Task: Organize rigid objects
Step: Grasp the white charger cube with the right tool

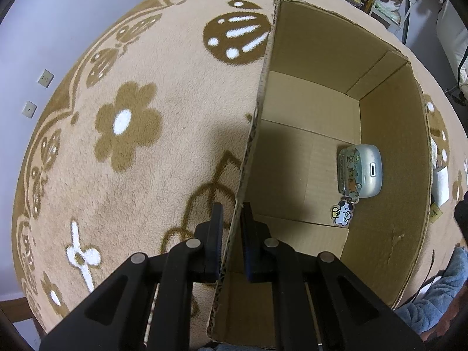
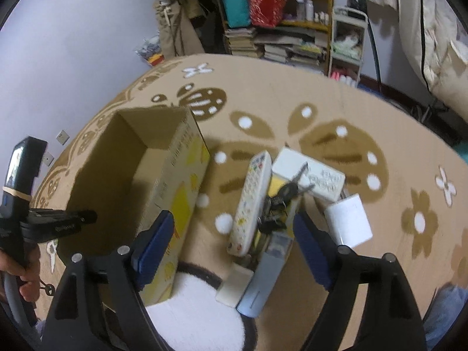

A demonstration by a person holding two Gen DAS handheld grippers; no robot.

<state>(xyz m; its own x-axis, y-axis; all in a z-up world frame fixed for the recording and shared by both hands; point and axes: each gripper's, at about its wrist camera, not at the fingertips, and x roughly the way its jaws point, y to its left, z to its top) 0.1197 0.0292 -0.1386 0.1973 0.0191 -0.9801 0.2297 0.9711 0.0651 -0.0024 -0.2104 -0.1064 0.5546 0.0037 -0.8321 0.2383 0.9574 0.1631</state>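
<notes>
An open cardboard box (image 1: pixel 389 193) stands on the patterned rug. Inside it lies a pale earbud case (image 1: pixel 359 171) with a cartoon dog charm (image 1: pixel 342 214). My left gripper (image 1: pixel 232 213) is shut on the box's left wall, one finger on each side of the cardboard. In the right wrist view the box (image 2: pixel 163 158) is at left, and my right gripper (image 2: pixel 234 231) hangs open above a pile: a white remote (image 2: pixel 250 201), a bunch of keys (image 2: pixel 278 204), a grey-blue slim case (image 2: pixel 264 275), a white printed box (image 2: pixel 307 175) and a small white box (image 2: pixel 349 222).
A bookshelf (image 2: pixel 280 14) with books, bags and bottles stands at the rug's far edge, next to a white cart (image 2: pixel 348 46). A hand (image 2: pixel 23 272) holds the left gripper's handle at the left edge. A white furry patch (image 2: pixel 199 316) lies below my right gripper.
</notes>
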